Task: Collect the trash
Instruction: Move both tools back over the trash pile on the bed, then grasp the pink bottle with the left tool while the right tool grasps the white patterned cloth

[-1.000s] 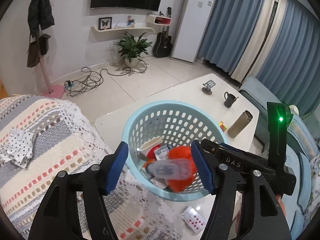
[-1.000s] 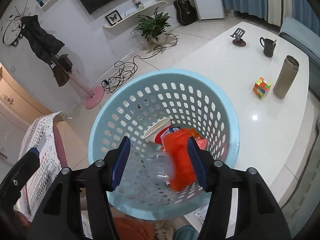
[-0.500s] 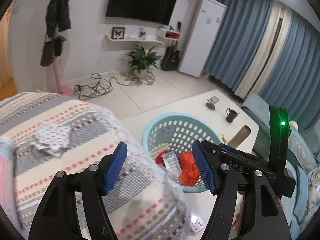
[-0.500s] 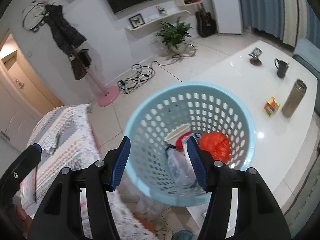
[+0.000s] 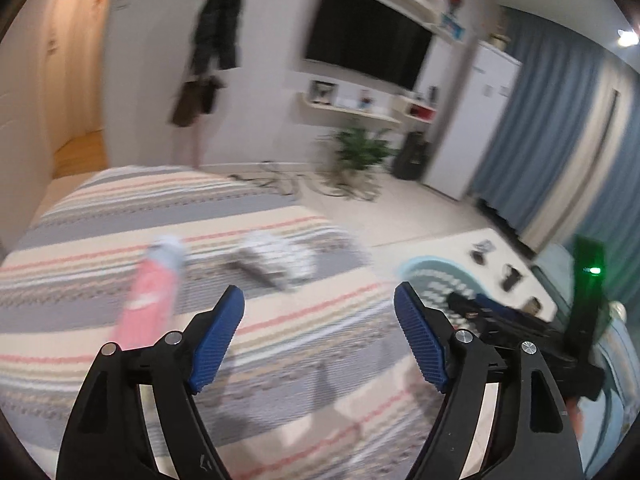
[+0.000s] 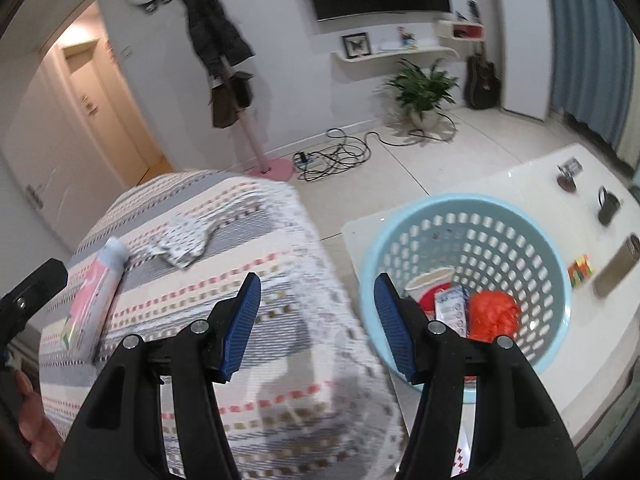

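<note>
A light blue perforated basket (image 6: 516, 224) stands on the white table (image 6: 532, 176) and holds an orange wad (image 6: 493, 315), a paper cup (image 6: 430, 281) and a wrapper. On the striped cover (image 6: 192, 304) lie a pink and grey tube (image 6: 100, 280) and a crumpled spotted paper (image 6: 182, 238). My right gripper (image 6: 316, 322) stands open and empty over the cover's edge, beside the basket. The jaws of my left gripper (image 5: 320, 336) are opening with nothing between them, above the cover; the blurred tube (image 5: 150, 300) and paper (image 5: 276, 258) lie beyond them.
On the table stand a dark mug (image 6: 608, 208), a metal flask (image 6: 618, 266), a colour cube (image 6: 580, 270) and a phone stand (image 6: 568, 178). Cables (image 6: 336, 156), a potted plant (image 6: 424, 92) and a coat stand (image 6: 248, 120) occupy the floor behind.
Both grippers drew back and swung left from over the basket to above the striped cover. A clear bottle that was dropping between them now lies in the basket. The left jaws widened.
</note>
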`<move>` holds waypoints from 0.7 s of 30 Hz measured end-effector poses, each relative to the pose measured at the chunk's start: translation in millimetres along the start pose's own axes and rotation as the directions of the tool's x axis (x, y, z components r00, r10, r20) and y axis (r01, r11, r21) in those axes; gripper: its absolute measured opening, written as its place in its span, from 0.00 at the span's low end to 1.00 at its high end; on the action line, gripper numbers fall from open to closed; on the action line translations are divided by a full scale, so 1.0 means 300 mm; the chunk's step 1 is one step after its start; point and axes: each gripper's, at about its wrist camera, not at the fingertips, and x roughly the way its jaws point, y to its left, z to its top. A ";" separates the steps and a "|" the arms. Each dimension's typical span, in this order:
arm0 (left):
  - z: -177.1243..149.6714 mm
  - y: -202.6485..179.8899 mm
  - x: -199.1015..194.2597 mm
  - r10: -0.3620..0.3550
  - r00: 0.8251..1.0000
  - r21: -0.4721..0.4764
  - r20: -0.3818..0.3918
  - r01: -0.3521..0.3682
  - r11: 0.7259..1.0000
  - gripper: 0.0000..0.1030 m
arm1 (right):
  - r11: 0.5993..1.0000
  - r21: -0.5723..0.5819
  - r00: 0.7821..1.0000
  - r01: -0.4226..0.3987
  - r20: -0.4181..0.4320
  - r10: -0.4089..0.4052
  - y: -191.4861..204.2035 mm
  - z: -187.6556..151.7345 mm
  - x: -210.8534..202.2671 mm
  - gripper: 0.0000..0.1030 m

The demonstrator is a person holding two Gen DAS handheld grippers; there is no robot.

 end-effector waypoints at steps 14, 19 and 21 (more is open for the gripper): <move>-0.042 0.324 0.039 0.154 0.979 -0.067 -0.133 -0.164 0.984 0.78 | 0.980 -0.194 0.998 -0.036 -0.053 0.026 0.289 0.029 0.112 0.54; -0.060 0.365 0.091 0.193 0.968 -0.063 -0.159 -0.205 0.977 0.77 | 0.962 -0.261 0.995 -0.075 -0.088 0.054 0.365 0.051 0.174 0.54; -0.065 0.378 0.108 0.203 0.964 -0.066 -0.169 -0.217 0.974 0.74 | 0.957 -0.275 0.992 -0.097 -0.100 0.072 0.386 0.059 0.191 0.54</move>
